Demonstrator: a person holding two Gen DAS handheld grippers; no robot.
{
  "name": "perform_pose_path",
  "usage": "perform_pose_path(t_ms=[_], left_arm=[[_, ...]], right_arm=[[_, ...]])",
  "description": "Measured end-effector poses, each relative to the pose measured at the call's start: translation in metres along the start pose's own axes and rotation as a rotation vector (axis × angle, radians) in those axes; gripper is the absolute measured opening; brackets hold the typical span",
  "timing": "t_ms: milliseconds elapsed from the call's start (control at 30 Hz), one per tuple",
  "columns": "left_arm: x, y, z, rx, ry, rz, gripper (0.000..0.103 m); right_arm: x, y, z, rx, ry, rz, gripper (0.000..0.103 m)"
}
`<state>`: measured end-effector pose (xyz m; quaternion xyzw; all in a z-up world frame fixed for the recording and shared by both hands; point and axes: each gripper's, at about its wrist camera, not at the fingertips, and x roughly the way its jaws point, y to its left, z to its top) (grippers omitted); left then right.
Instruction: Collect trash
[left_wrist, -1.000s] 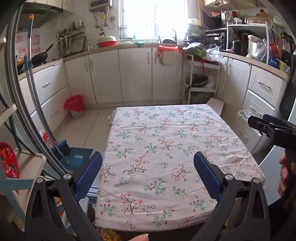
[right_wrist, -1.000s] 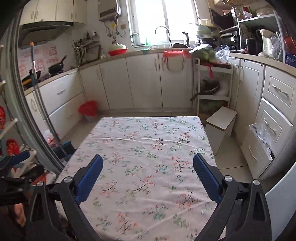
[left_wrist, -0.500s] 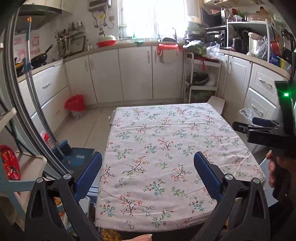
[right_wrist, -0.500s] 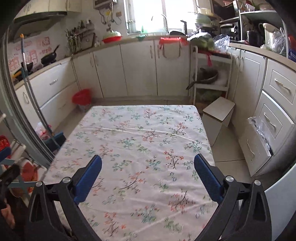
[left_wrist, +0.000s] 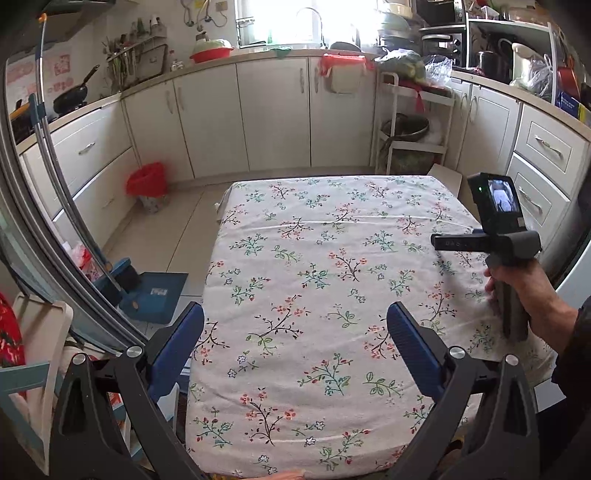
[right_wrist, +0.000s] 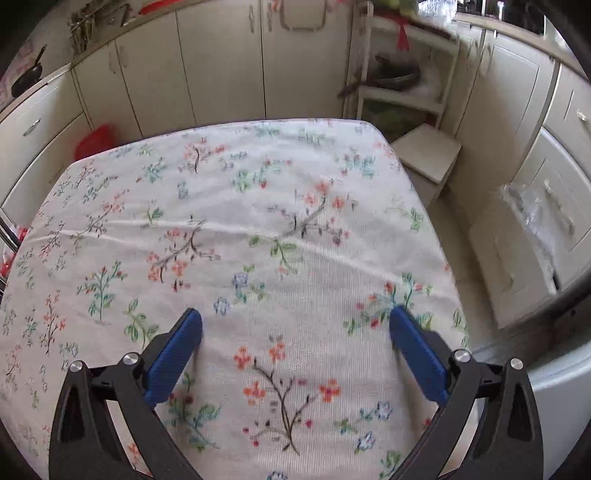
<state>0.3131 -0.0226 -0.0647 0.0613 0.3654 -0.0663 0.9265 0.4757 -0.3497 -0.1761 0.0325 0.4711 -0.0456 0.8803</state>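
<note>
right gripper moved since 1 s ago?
Yes. The right gripper has dropped forward toward the tablecloth: its view now looks down on the cloth, the window gone from frame, the white stool nearer.

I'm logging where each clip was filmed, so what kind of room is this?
Most likely a home kitchen. Cream base cabinets run under a worktop along the walls, a black frying pan sits at the left, and a table under a floral tablecloth fills the middle. A red-lined waste bin stands on the floor.

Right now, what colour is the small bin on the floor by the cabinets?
Red: the bin stands against the white lower cabinets, clearest in the left wrist view.
</note>
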Motion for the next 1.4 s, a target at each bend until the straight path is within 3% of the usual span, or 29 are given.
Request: perform_pose_path(t_ms=[267, 733, 900, 1133, 1267, 1400], left_arm=[[0.002, -0.007, -0.002, 0.040, 0.005, 0.042, 0.095], [-0.013, 0.001, -0.019, -0.005, 0.013, -0.025, 0.095], [-0.021, 0.018, -0.026, -0.068, -0.021, 0.017, 0.095], [-0.030, 0.029, -0.028, -0.060, -0.005, -0.035, 0.095], [-0.030, 0.037, -0.031, -0.056, 0.006, 0.019, 0.095], [-0.038, 0.060, -0.029, -0.118, -0.014, 0.058, 0.095]], right_arm=[[0.003, 0.003, -0.002, -0.004, 0.011, 0.009, 0.097], [0.003, 0.003, -0.003, -0.004, 0.010, 0.009, 0.097], [0.003, 0.003, -0.003, -0.004, 0.010, 0.009, 0.097], [0.003, 0.003, -0.003, -0.004, 0.011, 0.009, 0.097], [0.003, 0.003, -0.003, -0.004, 0.011, 0.009, 0.097], [0.003, 0.003, -0.003, -0.004, 0.011, 0.009, 0.097]])
